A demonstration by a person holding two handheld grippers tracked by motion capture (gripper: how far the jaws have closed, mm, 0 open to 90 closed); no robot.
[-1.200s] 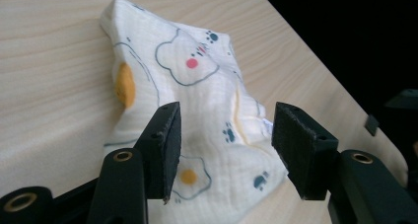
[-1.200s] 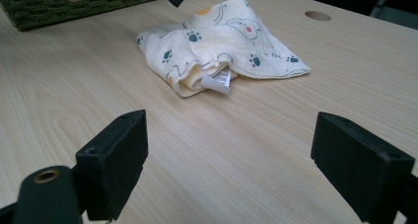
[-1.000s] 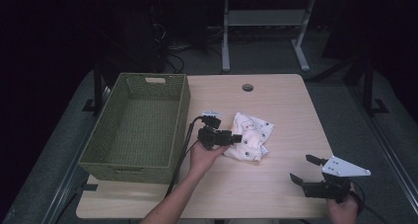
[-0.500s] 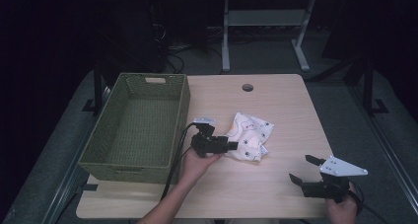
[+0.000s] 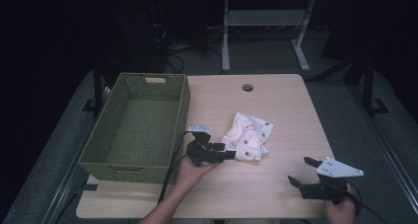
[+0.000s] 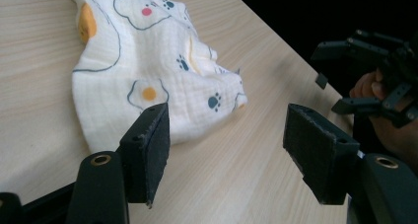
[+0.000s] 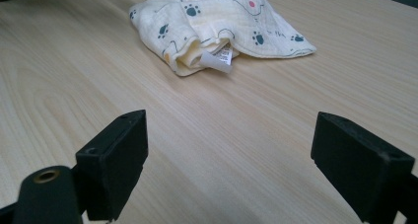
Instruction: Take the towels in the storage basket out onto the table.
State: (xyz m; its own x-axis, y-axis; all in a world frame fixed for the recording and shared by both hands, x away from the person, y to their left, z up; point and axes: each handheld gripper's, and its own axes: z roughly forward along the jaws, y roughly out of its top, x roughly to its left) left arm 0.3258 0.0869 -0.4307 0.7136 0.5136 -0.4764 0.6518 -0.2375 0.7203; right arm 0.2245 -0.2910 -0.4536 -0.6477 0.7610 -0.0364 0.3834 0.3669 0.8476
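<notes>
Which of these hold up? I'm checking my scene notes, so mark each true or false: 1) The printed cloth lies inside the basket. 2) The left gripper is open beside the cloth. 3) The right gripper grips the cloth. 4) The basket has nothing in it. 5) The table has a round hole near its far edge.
1) False: the crumpled white cloth with paw and egg prints lies on the light wooden table, right of the green woven rectangular basket.
2) True: the left gripper has its jaws apart, having just been opening, with nothing between them.
3) False: the right gripper is open, well apart from the cloth.
4) True.
5) True: the round hole.
</notes>
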